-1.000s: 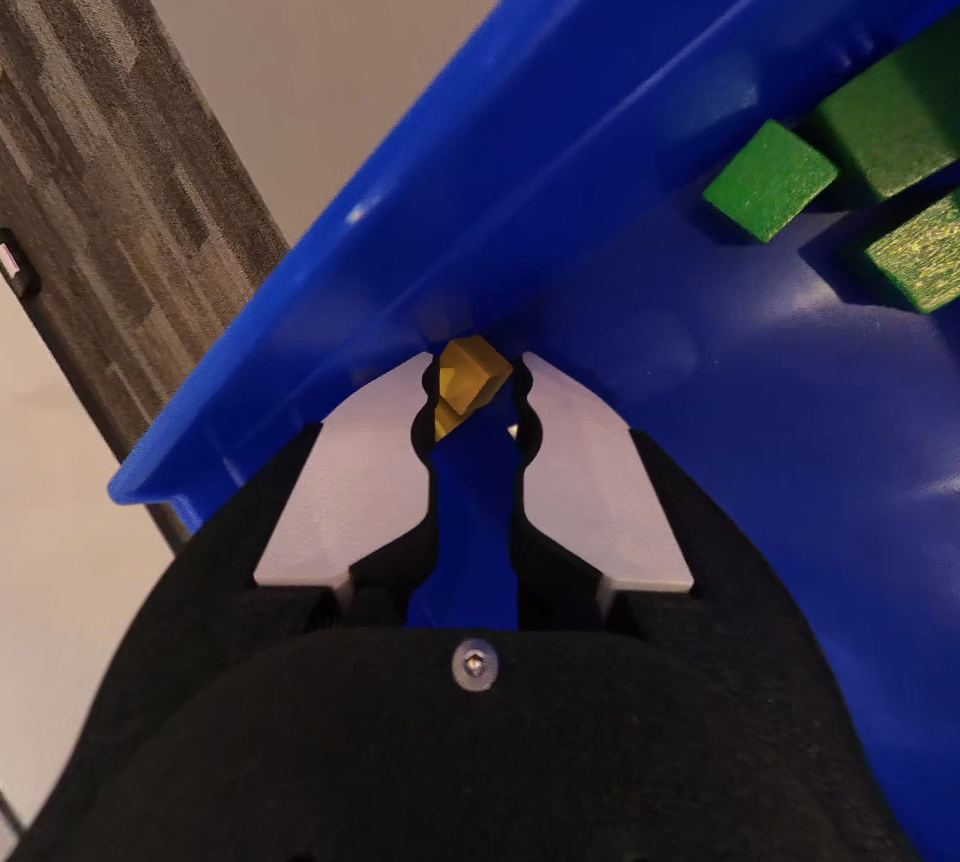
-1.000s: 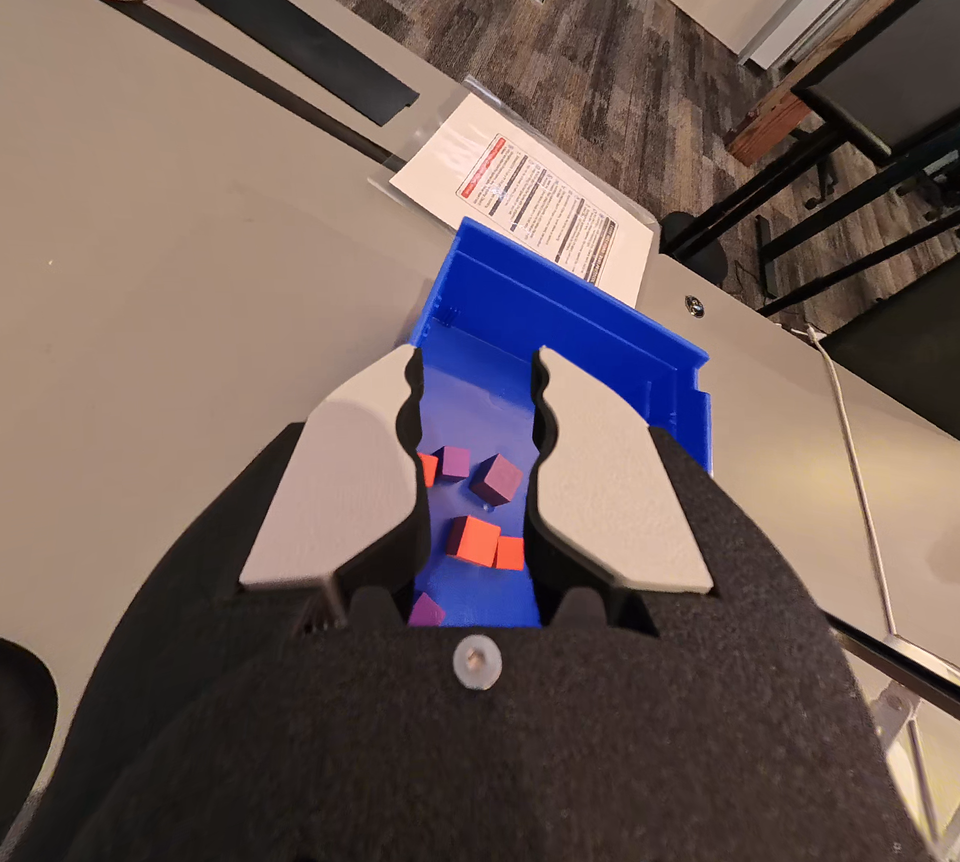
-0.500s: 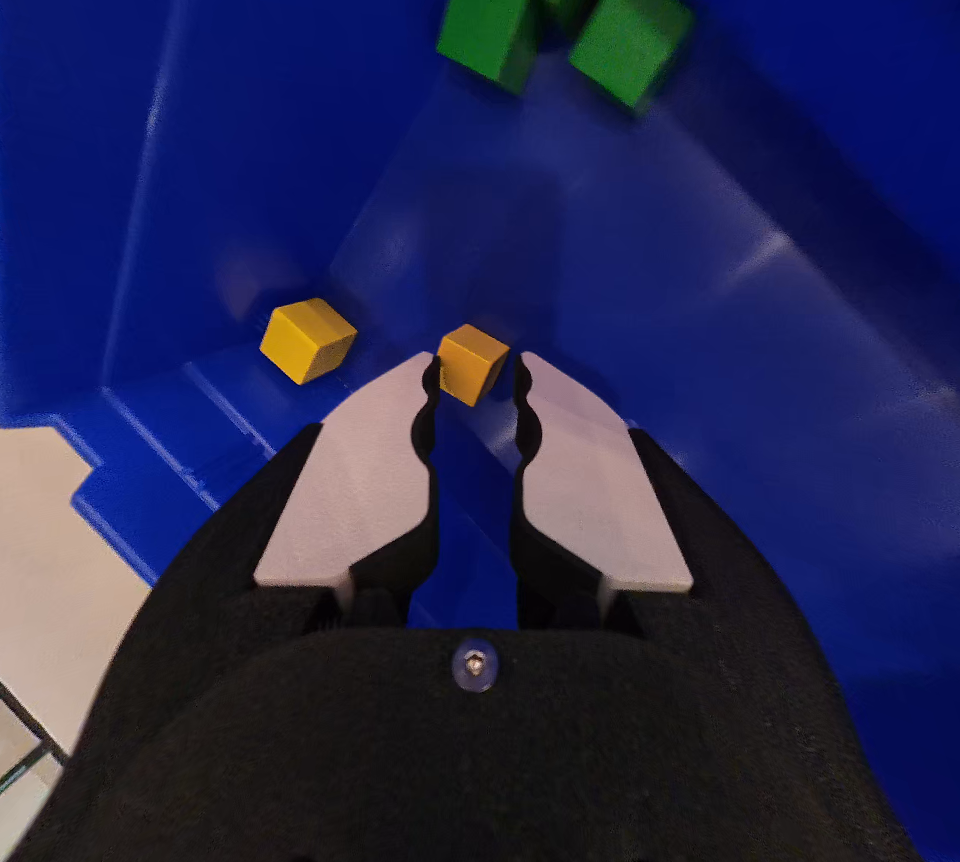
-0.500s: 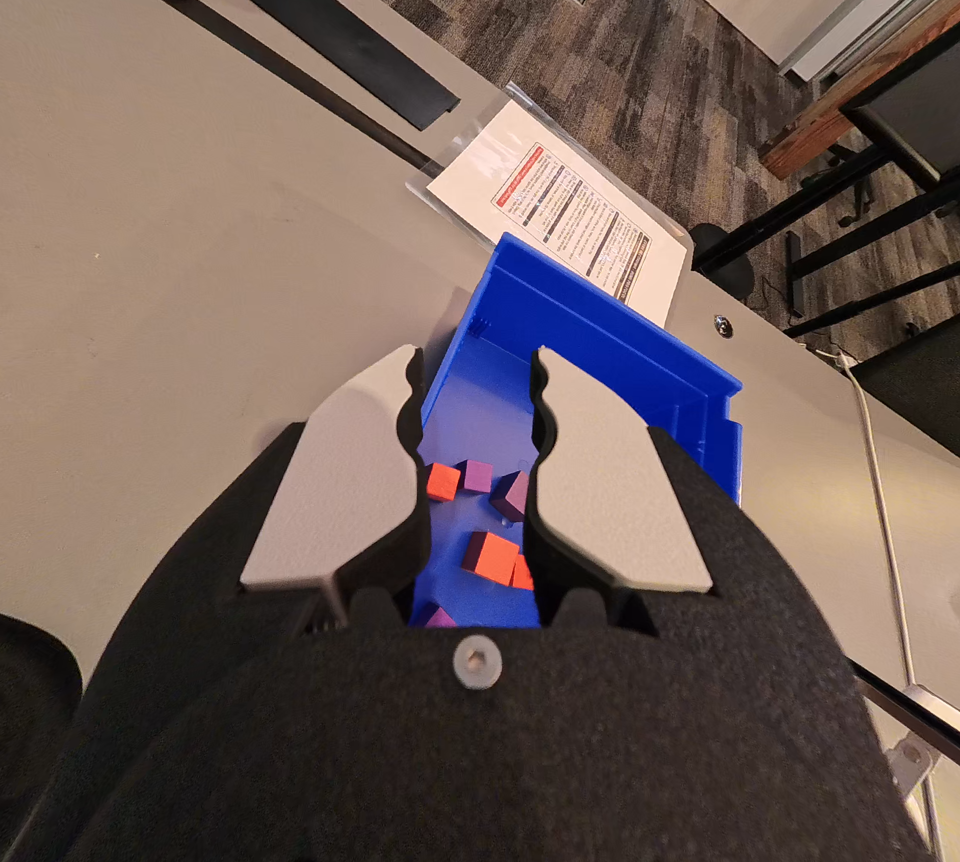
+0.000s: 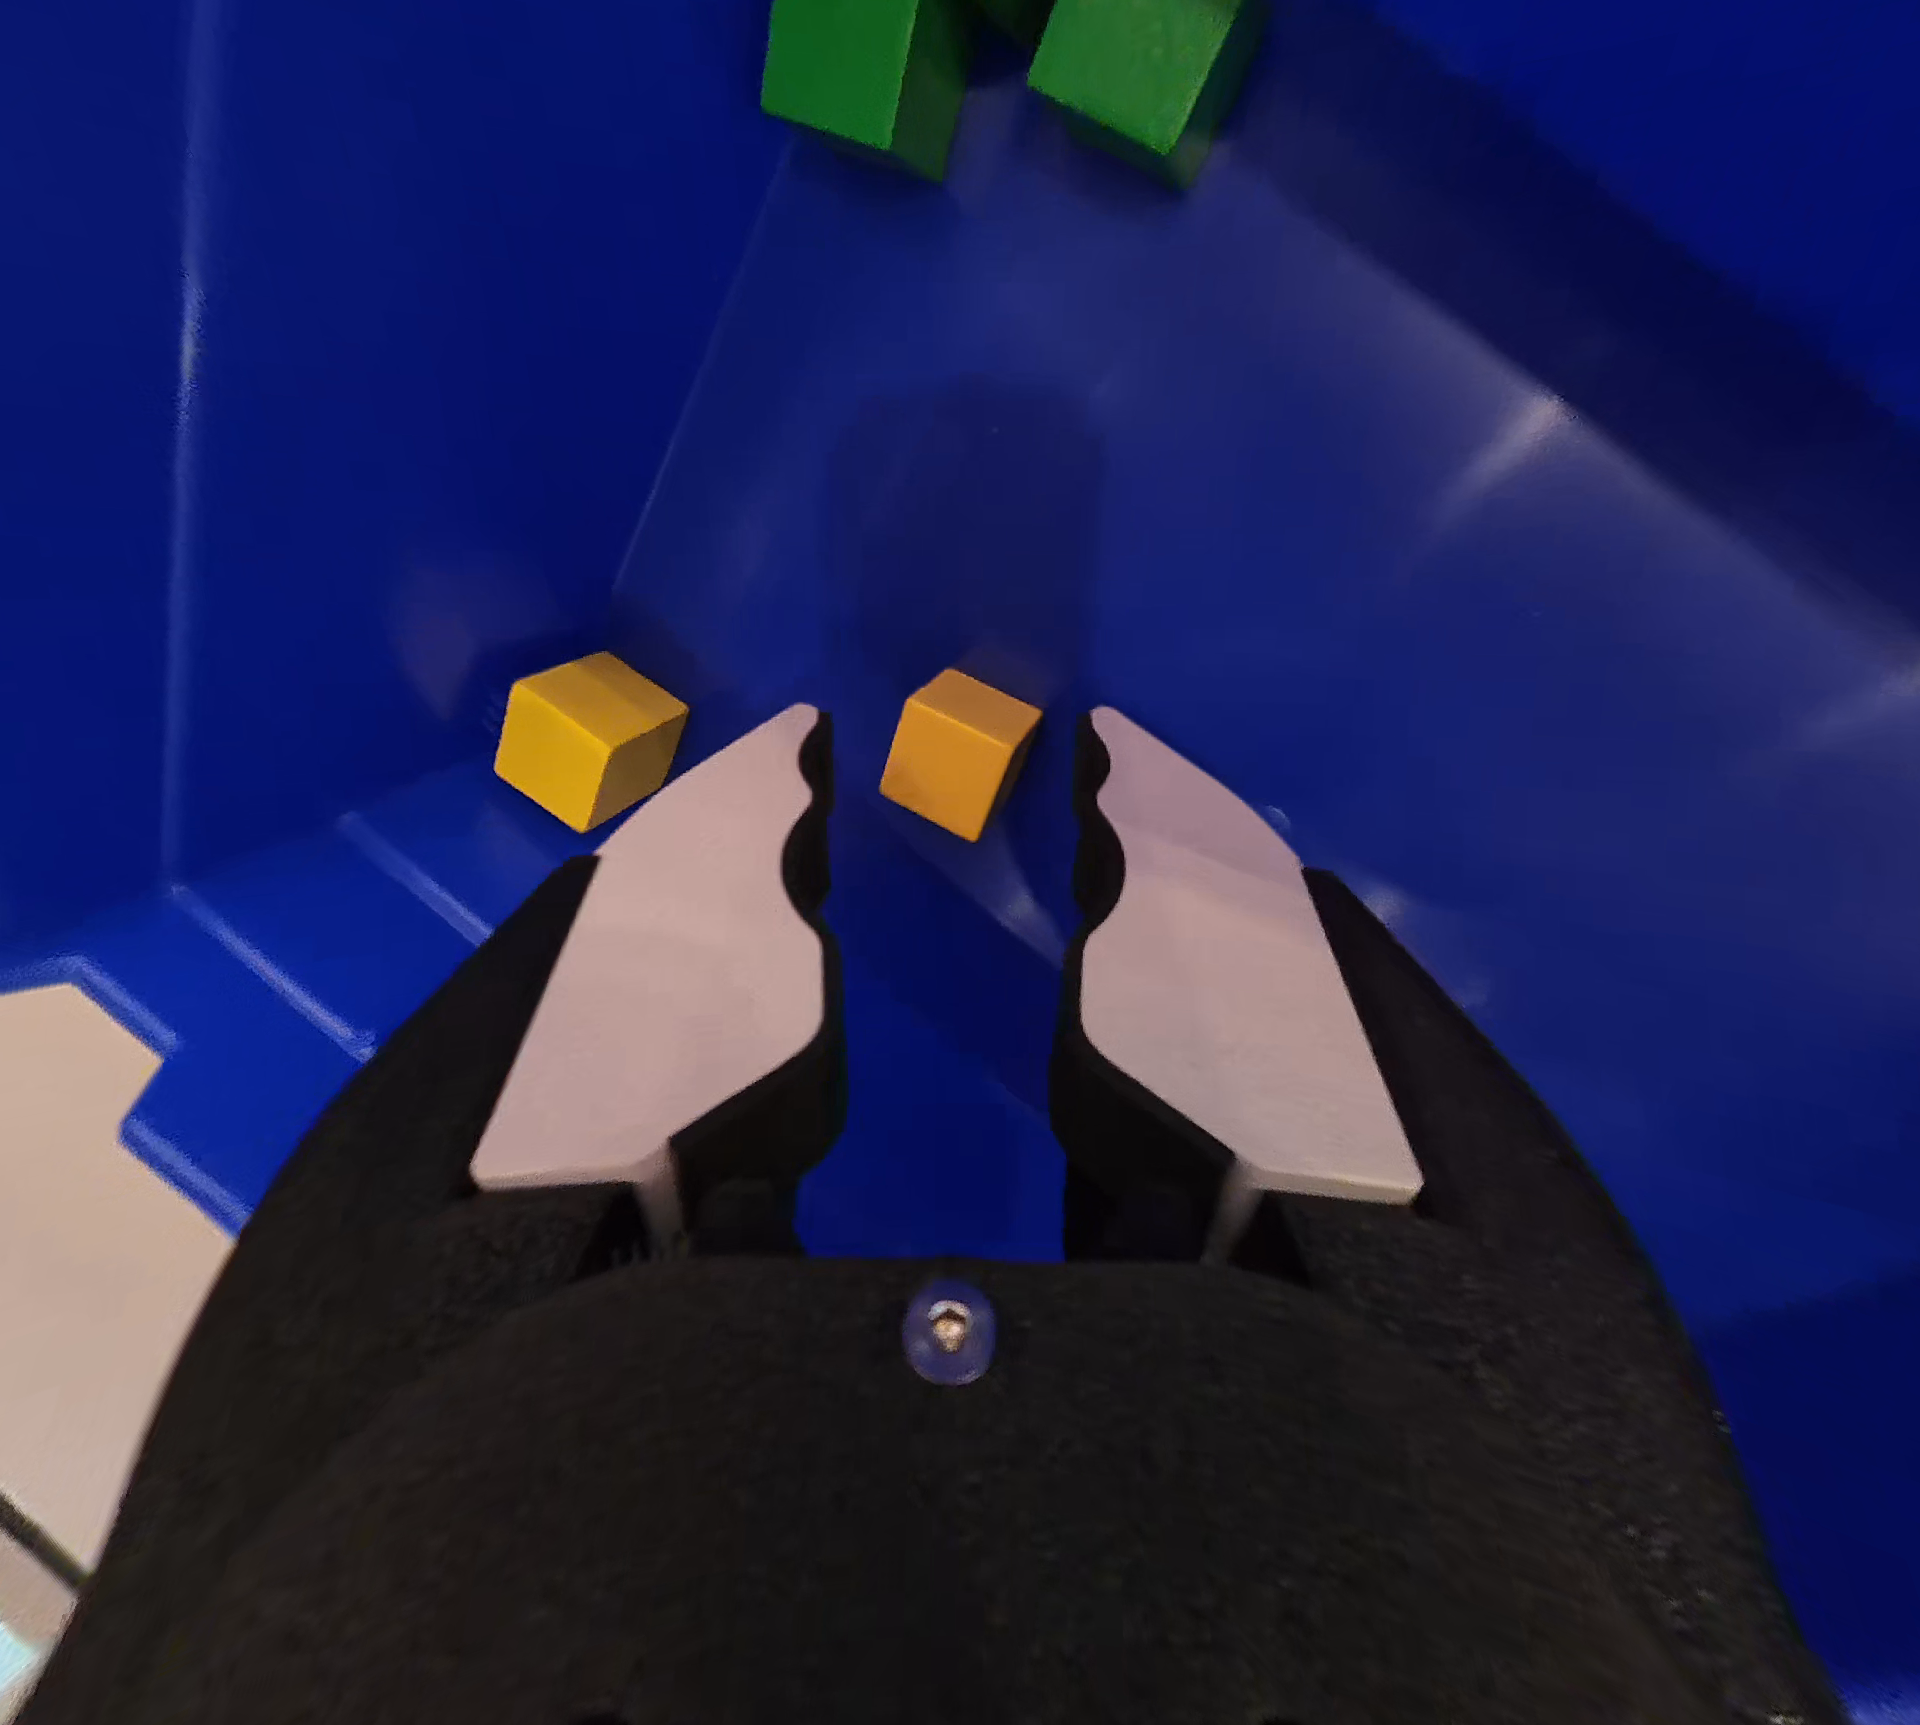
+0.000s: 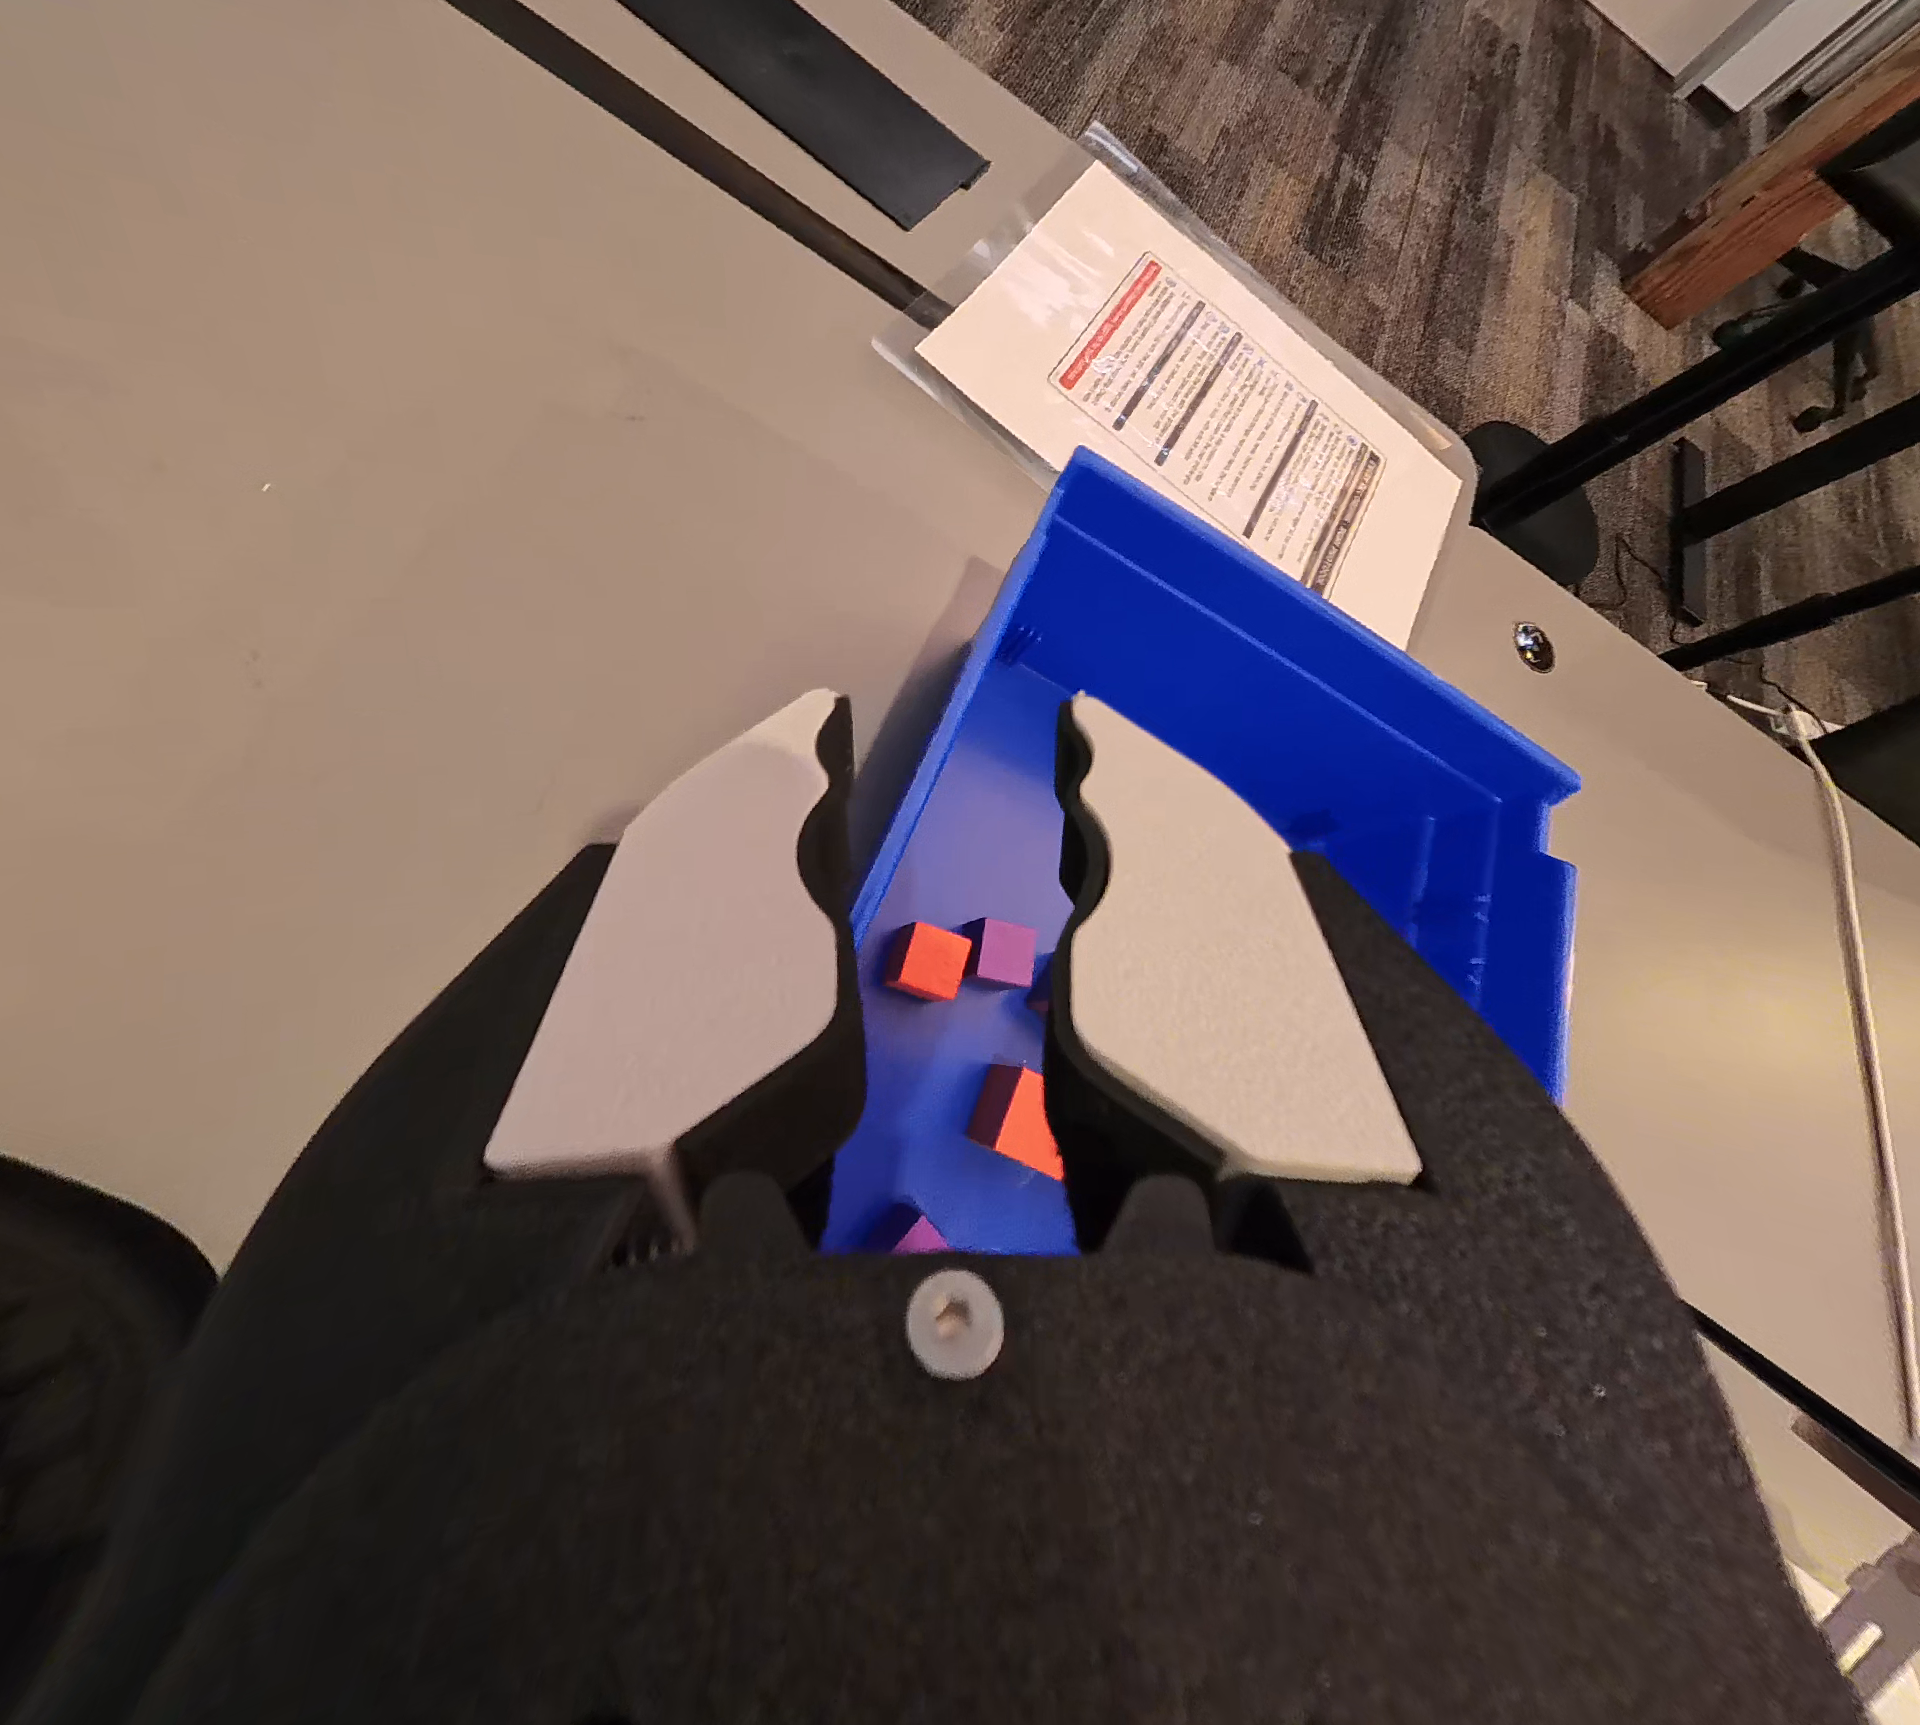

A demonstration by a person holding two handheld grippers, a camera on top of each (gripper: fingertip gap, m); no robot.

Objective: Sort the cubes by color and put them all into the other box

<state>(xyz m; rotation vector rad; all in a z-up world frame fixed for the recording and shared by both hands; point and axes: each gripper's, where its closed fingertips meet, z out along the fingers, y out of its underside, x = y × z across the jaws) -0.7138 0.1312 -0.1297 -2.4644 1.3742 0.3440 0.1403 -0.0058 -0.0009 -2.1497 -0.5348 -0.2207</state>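
Left wrist view puts you inside the receiving blue box (image 5: 312, 325). At the left, a yellow cube (image 5: 587, 735) sits close to the side wall, near the stepped front lip. Just right of it your left gripper (image 5: 951, 745) stands with jaws parted and nothing held; a second yellow cube (image 5: 958, 766) rests on the floor between the fingertips, touching neither, as far as you can tell. Three green cubes (image 5: 862, 39) huddle together at the far end, well apart from the yellows. You look to be at the release step of a yellow placement, with greens and yellows grouped. Your next move, I judge, is a straight lift up and back, so neither finger clips the cube. The wall and first cube crowd your left; the floor to your right lies open.

Right wrist view shows your right gripper (image 6: 951, 740) hovering above the source box (image 6: 1299, 667), jaws parted and empty. Between the fingers lie an orange cube (image 6: 928, 958) just beside a purple cube (image 6: 1003, 950), with more of both colours nearer you, partly hidden. The left fingertip overhangs the box's left rim, so shift right before descending. The grey table (image 6: 416, 428) around the box gives free room.
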